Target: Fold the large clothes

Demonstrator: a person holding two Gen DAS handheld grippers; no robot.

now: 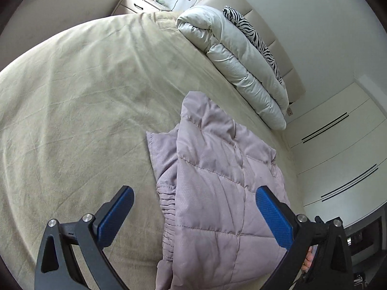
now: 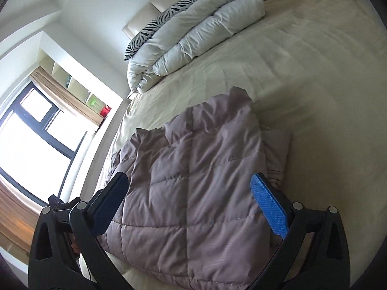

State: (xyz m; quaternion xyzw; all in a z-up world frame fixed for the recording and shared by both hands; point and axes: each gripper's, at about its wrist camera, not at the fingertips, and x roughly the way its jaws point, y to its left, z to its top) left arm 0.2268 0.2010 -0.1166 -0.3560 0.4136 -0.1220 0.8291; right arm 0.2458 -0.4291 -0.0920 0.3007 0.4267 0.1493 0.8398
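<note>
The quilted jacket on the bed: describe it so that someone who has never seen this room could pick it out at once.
Start at the wide bed with its beige sheet. At the headboard end lies a rolled white duvet beside a zebra-print pillow. Nearer the grippers lies the jacket, folded: the only mauve-grey thing there, puffy, stitched in squares.

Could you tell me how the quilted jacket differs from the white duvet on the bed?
The jacket is mauve-grey; the duvet is white. The jacket lies folded flat near the grippers; the duvet is a long thick roll by the headboard, bulkier than the jacket. Both are padded and rest on the beige bedspread.
</note>
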